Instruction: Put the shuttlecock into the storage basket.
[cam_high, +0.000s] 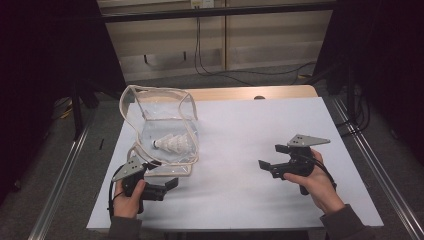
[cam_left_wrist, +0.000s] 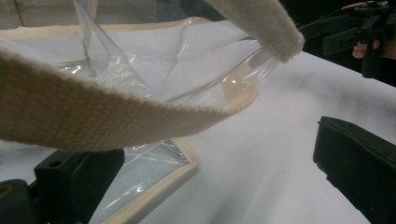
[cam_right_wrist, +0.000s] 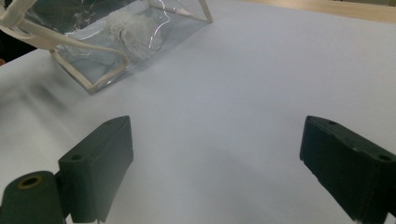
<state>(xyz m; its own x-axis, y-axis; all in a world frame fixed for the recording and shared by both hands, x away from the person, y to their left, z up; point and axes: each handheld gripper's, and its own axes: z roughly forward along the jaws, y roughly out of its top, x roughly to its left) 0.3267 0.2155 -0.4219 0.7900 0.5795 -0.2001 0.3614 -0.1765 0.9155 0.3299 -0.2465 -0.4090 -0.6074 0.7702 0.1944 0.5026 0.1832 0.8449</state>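
Two grippers work around a clear plastic bag (cam_high: 162, 127) that stands open on the white table (cam_high: 250, 140), with a shuttlecock (cam_high: 172, 144) inside. Just at the bag's near corner, the left gripper (cam_high: 162, 187) gapes wide, its webbing strap (cam_left_wrist: 84, 116) draped between the jaws, ungripped. Well right of the bag, the right gripper (cam_high: 272, 157) is spread, empty. Light, floppy and slick, the bag probably handles best by the strap.
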